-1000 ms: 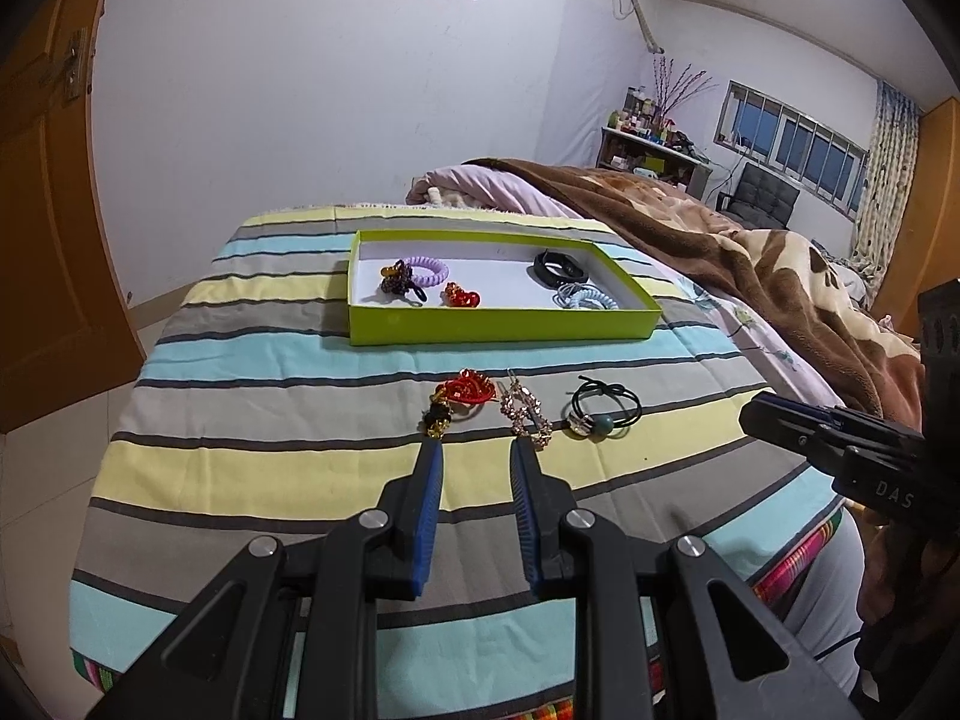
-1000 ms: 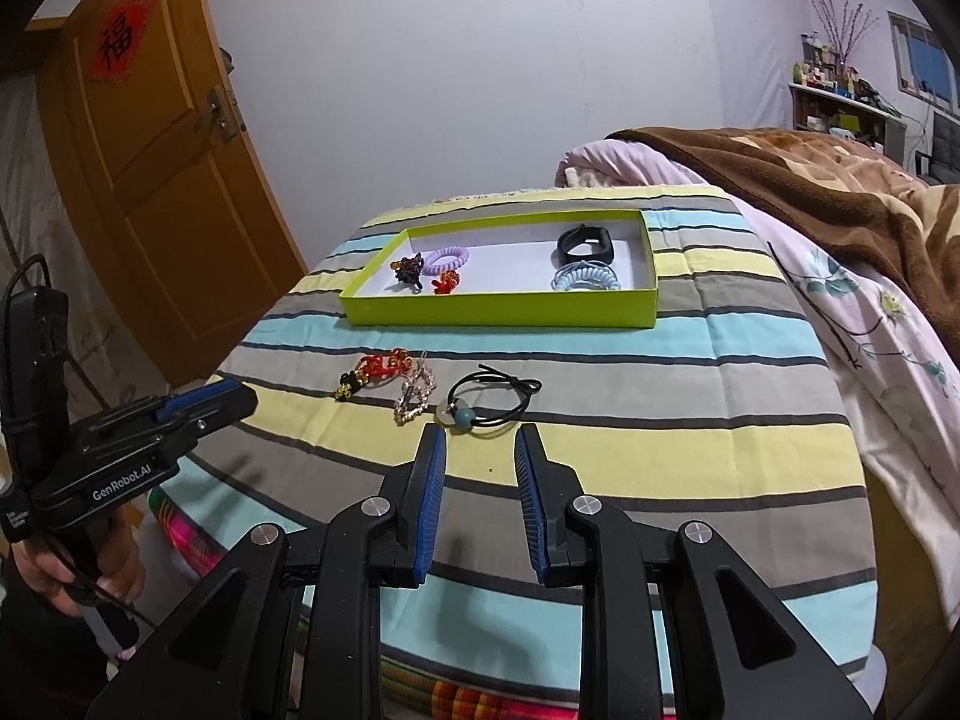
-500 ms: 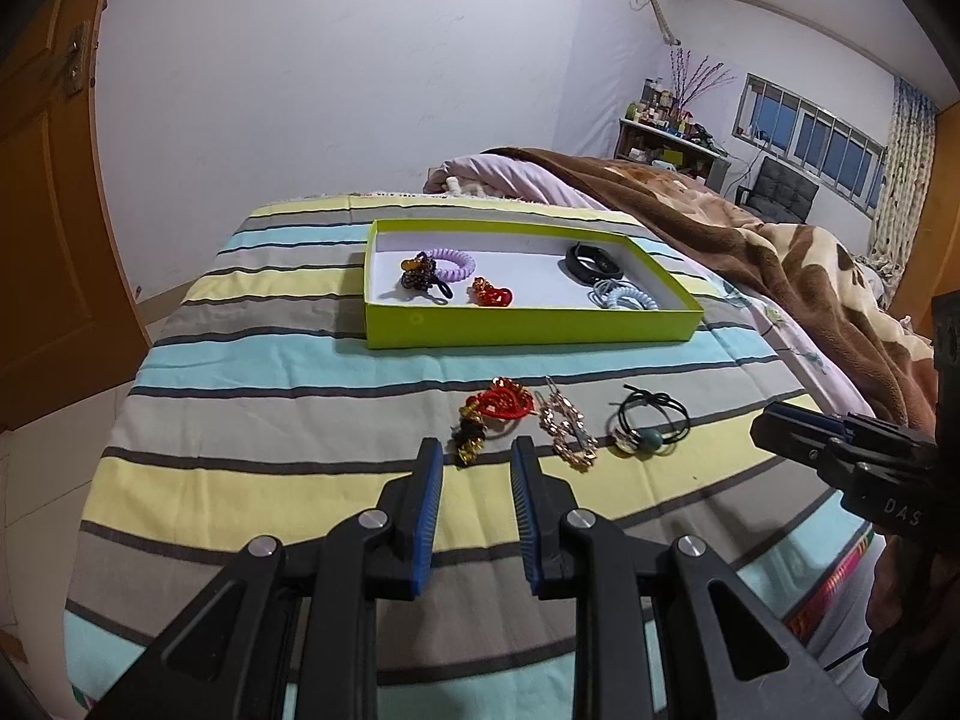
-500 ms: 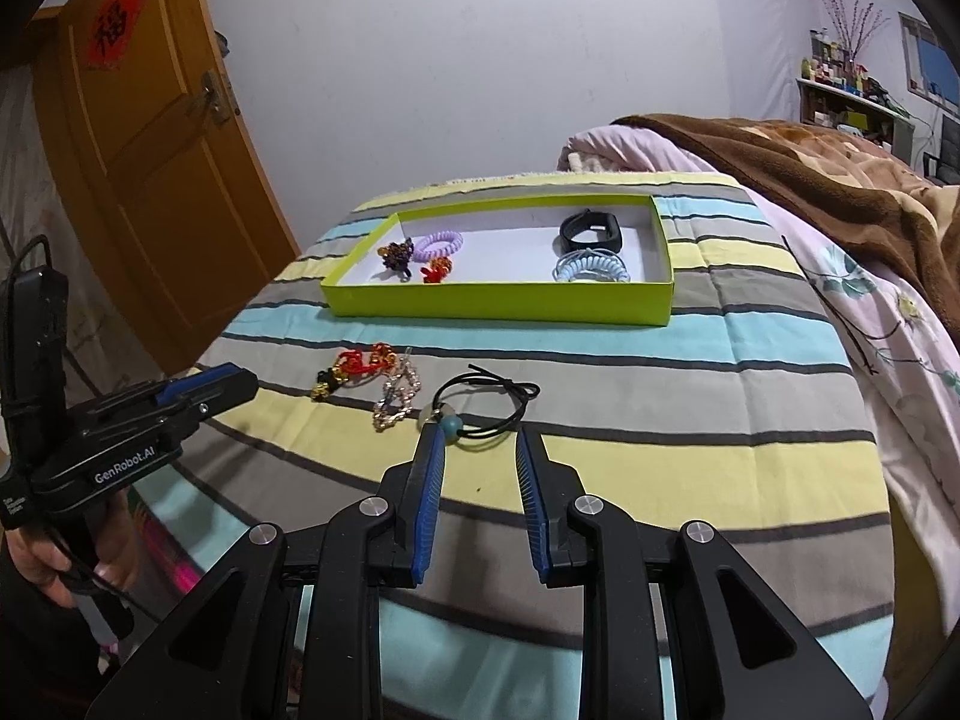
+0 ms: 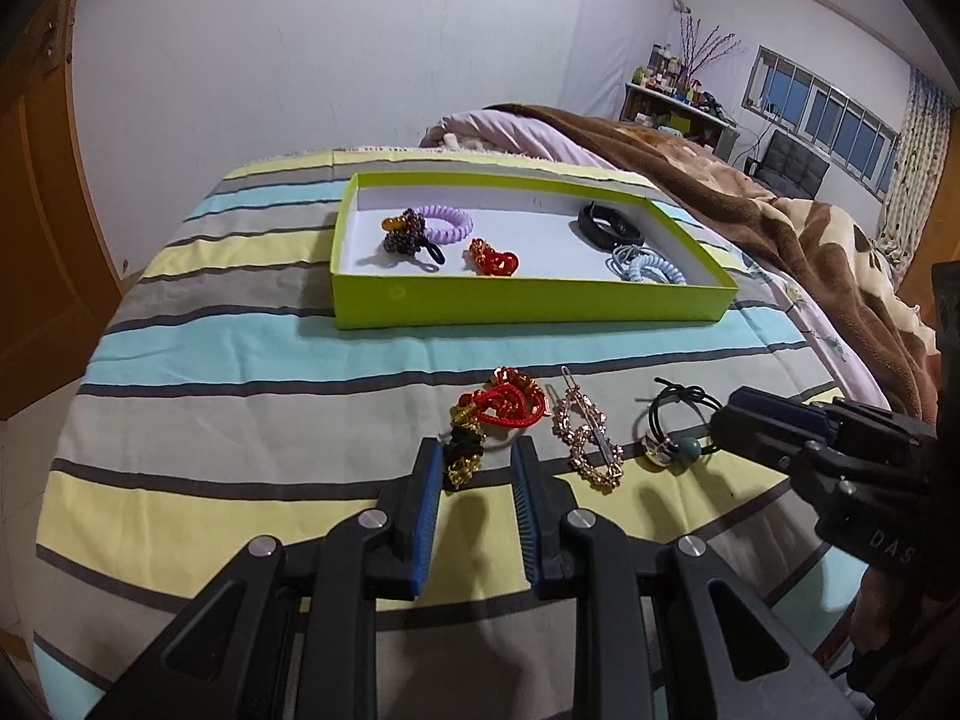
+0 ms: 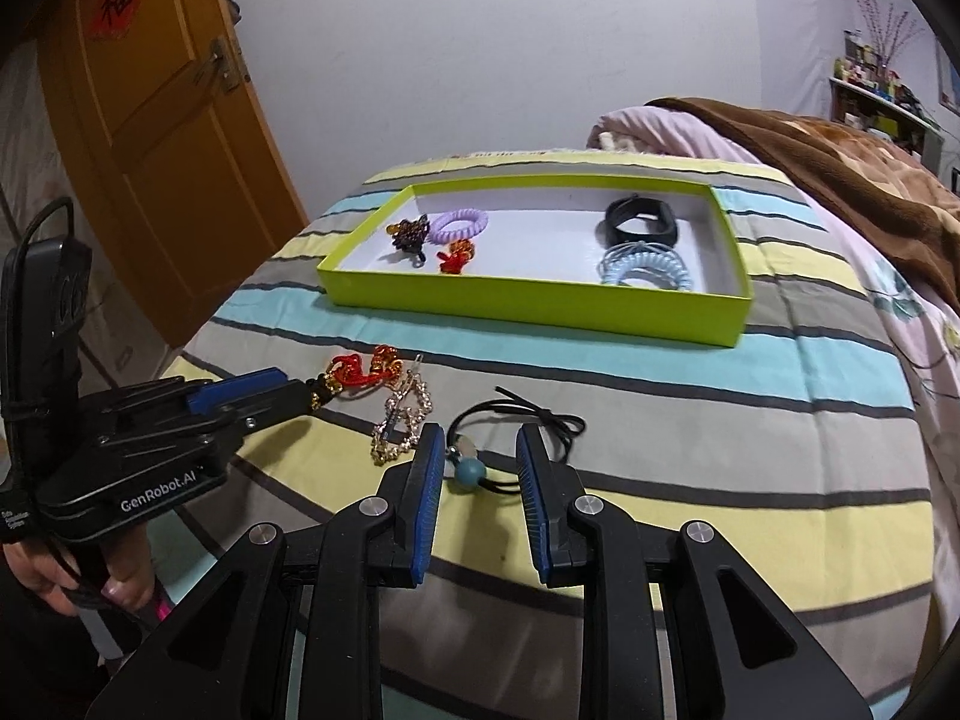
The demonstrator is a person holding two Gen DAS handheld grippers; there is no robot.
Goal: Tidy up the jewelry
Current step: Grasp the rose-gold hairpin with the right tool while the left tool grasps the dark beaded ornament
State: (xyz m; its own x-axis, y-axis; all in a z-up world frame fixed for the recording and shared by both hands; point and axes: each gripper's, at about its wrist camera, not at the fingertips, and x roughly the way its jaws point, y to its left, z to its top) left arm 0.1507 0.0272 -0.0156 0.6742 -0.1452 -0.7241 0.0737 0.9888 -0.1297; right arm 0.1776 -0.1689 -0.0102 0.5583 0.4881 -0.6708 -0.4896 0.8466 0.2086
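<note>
Jewelry pieces are laid out on a bed covered by a striped sheet of yellow, grey and pale blue bands point(image 5: 240, 360), some inside a shallow lime-green cardboard tray with a white floor point(image 5: 528, 309) and three outside it, in a row nearer the cameras. Inside the tray, a lilac spiral hair tie point(image 5: 444, 221), a dark beaded hair ornament point(image 5: 405, 232) touching it, and a small red knotted charm point(image 5: 493, 258) are seen at the left end; a black wristband point(image 5: 609, 228) and a pale blue spiral hair tie point(image 5: 648, 264) are seen at the right end. On the sheet, a red knotted ornament with gold and black beads point(image 5: 501, 411) is lying just beside a gold rhinestone hair clip point(image 5: 585, 438), and a black elastic hair tie with a teal bead point(image 6: 516, 450) is placed to the right of the clip. The left gripper point(image 5: 474, 474) is held with its jaws apart, the beaded tail of the red ornament lying between the blue pads without being pressed. The right gripper point(image 6: 480, 468) is likewise held with jaws apart around the teal bead, and no pressing contact is seen. A brown patterned blanket point(image 5: 780, 228) is spread over the far right of the bed.
</note>
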